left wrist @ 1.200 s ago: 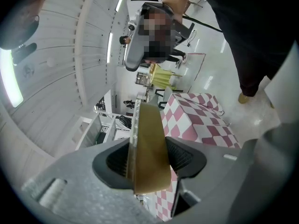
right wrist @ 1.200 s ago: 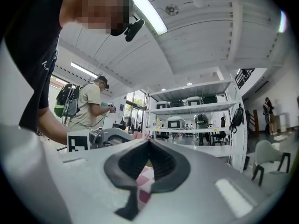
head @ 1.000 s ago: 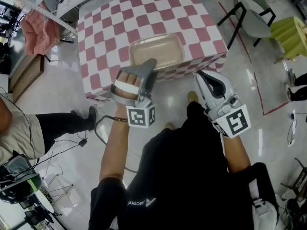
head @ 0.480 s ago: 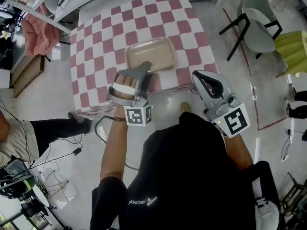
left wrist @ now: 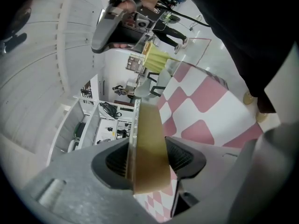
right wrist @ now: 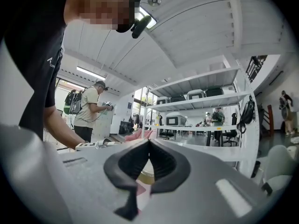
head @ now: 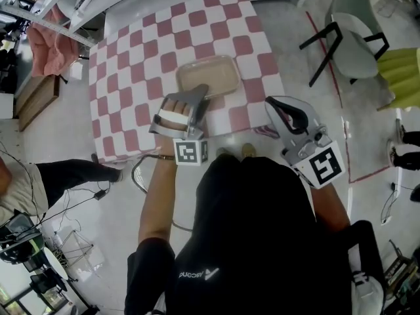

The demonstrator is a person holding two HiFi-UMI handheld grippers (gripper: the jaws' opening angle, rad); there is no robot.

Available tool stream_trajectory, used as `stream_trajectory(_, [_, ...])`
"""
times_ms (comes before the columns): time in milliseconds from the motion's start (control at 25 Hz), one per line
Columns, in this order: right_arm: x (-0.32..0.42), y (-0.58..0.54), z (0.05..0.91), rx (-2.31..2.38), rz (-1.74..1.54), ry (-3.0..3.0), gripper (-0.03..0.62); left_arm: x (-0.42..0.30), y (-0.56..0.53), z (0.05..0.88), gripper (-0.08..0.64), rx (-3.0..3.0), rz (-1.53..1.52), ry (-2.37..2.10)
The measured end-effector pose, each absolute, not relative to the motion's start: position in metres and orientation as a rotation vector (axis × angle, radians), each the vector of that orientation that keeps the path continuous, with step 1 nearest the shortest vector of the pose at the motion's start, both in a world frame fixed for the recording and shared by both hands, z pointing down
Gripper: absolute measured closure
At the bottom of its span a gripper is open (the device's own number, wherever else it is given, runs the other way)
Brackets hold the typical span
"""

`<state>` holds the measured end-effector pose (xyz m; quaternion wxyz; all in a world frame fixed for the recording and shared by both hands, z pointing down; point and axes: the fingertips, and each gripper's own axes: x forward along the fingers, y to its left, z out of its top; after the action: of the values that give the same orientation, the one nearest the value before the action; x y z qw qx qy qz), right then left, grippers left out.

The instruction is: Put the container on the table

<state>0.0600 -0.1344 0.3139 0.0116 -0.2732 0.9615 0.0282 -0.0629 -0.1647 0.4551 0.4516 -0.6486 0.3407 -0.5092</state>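
A shallow beige plastic container (head: 209,75) hangs over the near middle of the table with the pink-and-white checked cloth (head: 131,77). My left gripper (head: 199,94) is shut on its near rim. In the left gripper view the container's wall (left wrist: 150,125) runs edge-on between the two dark pads (left wrist: 117,160). Whether its base touches the cloth I cannot tell. My right gripper (head: 278,104) hovers at the table's near right corner, shut and empty. Its pads (right wrist: 161,160) meet tip to tip in the right gripper view.
A grey chair (head: 351,25) and a yellow-green seat (head: 401,67) stand to the right of the table, beyond a red floor line (head: 328,58). A pink cloth (head: 47,48) hangs at the far left. A seated person (head: 26,179) and floor cables (head: 141,172) are near left.
Both grippers have moved forward toward the table. The container, held all along by the left gripper, now sits farther in over the checked cloth.
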Motion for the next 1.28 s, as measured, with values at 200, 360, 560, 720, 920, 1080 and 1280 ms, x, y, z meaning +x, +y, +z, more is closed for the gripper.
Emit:
stream_trajectory(200, [0.065,-0.146,0.317,-0.922,0.093,2.988,0.589,-0.064,-0.185,0.472,0.344,-1.621,-1.255,0.802])
stream_trajectory(360, [0.063,-0.153,0.318,-0.972,0.098,2.988,0.589,-0.061,-0.196,0.485,0.344,-1.644,-1.254,0.744])
stream_trajectory(560, [0.056,-0.158,0.319,-1.016,0.083,2.980,0.589,-0.066,-0.206,0.504,0.344,-1.684,-1.282,0.697])
stream_trajectory(720, [0.050,-0.163,0.323,-1.041,0.067,2.977,0.589,-0.072,-0.209,0.520,0.342,-1.734,-1.330,0.664])
stream_trajectory(920, [0.046,-0.167,0.326,-1.056,0.055,2.971,0.589,-0.071,-0.210,0.525,0.342,-1.783,-1.313,0.650])
stream_trajectory(1080, [0.046,-0.169,0.328,-1.065,0.041,2.970,0.589,-0.069,-0.207,0.528,0.315,-1.847,-1.315,0.631])
stream_trajectory(1280, [0.043,-0.170,0.330,-1.062,0.032,2.975,0.589,-0.067,-0.201,0.538,0.270,-1.913,-1.326,0.589])
